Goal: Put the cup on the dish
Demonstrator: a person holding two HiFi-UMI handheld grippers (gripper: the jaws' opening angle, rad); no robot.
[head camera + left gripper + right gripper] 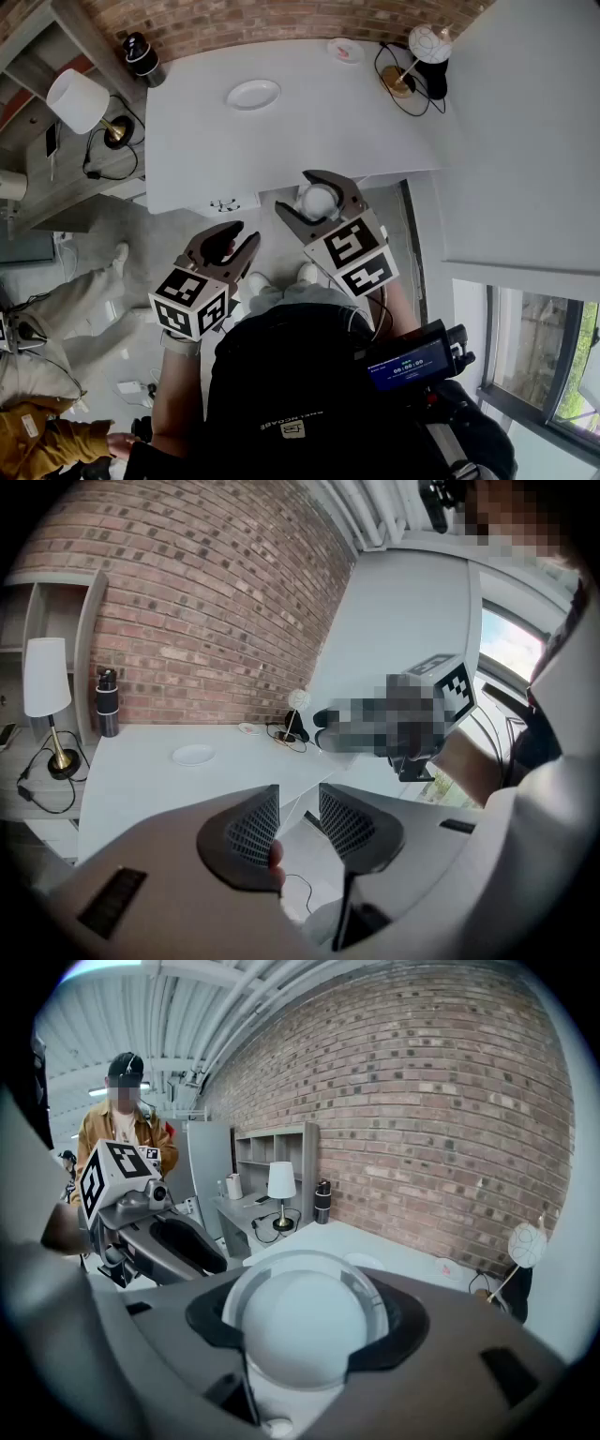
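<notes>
A brick wall backs my white desk; its white round dish sits well apart from the white rounded cup clasped in my right hand-held gripper. My left hand-held gripper hangs empty, jaws apart.

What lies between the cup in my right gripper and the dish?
Only bare white tabletop: the head view shows nothing between the cup, held in the right gripper, and the dish.

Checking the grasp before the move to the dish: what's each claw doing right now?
Left claw: open, nothing between its jaws.
Right claw: closed on the cup.
</notes>
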